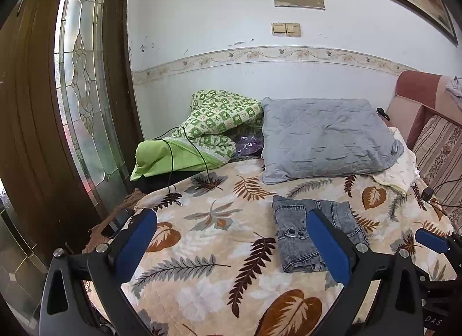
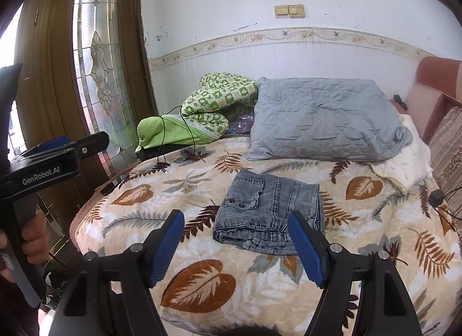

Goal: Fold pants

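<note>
Lying folded into a chunky rectangle, the grey washed-denim jeans sit mid-bed on the quilted leaf-print bedspread, at 6 o'clock from the grey pillow. Both the left gripper and right gripper hover tilted down, jaws spread wide, holding nothing.

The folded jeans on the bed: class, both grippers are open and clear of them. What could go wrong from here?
1. The jeans lie folded on a soft leaf-print bedspread; nudging them with the right gripper could loosen the layers.
2. A black cable trails across the bedspread ahead of the left gripper; reaching further over could snag it.
</note>
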{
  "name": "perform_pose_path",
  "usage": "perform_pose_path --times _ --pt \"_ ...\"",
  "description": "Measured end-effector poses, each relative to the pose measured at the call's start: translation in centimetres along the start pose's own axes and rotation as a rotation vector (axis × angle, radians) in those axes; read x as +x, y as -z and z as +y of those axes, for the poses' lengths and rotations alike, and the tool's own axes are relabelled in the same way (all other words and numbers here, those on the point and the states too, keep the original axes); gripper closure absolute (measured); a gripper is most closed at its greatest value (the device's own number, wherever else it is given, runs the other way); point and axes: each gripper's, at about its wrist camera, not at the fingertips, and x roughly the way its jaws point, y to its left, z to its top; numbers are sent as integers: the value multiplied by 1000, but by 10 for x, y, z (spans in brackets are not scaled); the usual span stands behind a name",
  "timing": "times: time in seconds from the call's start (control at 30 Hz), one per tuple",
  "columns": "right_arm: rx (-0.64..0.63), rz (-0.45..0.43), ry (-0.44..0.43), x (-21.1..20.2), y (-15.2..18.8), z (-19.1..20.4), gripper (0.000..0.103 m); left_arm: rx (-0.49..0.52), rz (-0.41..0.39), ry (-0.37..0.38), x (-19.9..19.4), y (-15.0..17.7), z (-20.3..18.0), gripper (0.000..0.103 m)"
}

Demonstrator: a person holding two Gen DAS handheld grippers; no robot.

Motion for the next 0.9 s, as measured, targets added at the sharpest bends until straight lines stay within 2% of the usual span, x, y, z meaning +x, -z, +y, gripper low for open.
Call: perform_pose_path --times 0.9 --pt "-7 51 -19 20 8 6 26 -23 19 -29 6 4 14 0"
